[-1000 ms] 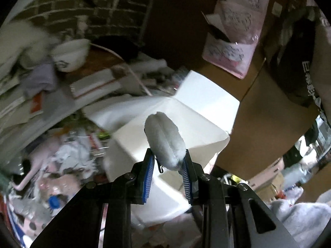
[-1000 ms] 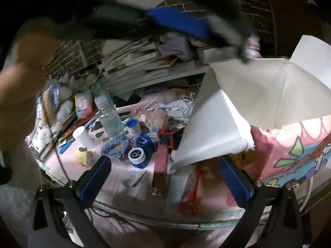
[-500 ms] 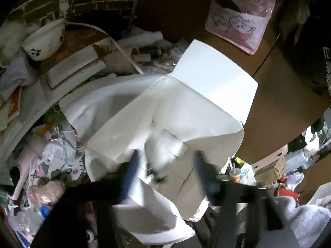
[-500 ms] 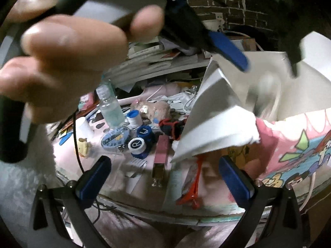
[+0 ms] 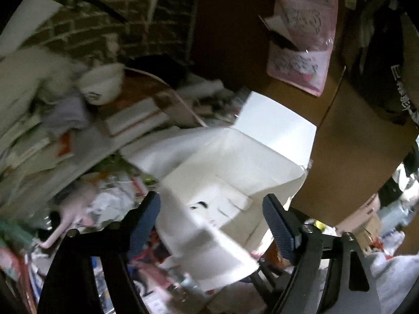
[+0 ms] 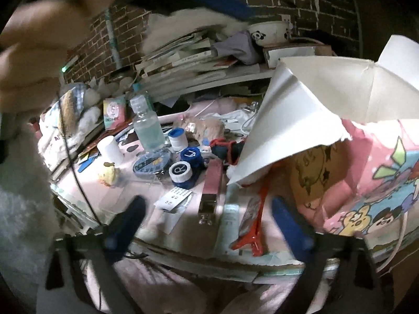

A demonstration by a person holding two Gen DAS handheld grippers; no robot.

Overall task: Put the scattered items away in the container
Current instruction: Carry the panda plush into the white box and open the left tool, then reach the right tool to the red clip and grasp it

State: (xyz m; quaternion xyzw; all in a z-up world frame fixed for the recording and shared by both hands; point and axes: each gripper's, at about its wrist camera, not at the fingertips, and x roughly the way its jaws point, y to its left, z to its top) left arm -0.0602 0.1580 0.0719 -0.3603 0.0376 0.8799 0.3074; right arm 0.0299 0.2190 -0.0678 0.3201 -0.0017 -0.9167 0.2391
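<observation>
A white cardboard box (image 5: pixel 230 167) with raised flaps stands on the cluttered table; in the right wrist view the box (image 6: pixel 301 110) sits at the right. My left gripper (image 5: pixel 210 214) hovers open just above the box's near side, nothing between its fingers. My right gripper (image 6: pixel 208 219) is open over the table's front edge, above a pink bar (image 6: pixel 212 183), a red clip (image 6: pixel 251 233) and a white tube (image 6: pixel 229 219). Scattered further back are a blue lens case (image 6: pixel 183 170), a clear bottle (image 6: pixel 146 128) and a small yellow figure (image 6: pixel 108 174).
A person's blurred hand (image 6: pixel 34 57) fills the upper left of the right wrist view. Stacked books (image 6: pixel 188 60) and a panda bowl (image 6: pixel 267 32) lie behind against a brick wall. A pink cartoon bag (image 6: pixel 366 188) stands right of the box. Brown cardboard (image 5: pixel 340 157) rises behind.
My left gripper held a white fluffy item a second ago; it has opened over the box and the item is gone from its fingers. The left view has pulled back. My right gripper stayed open.
</observation>
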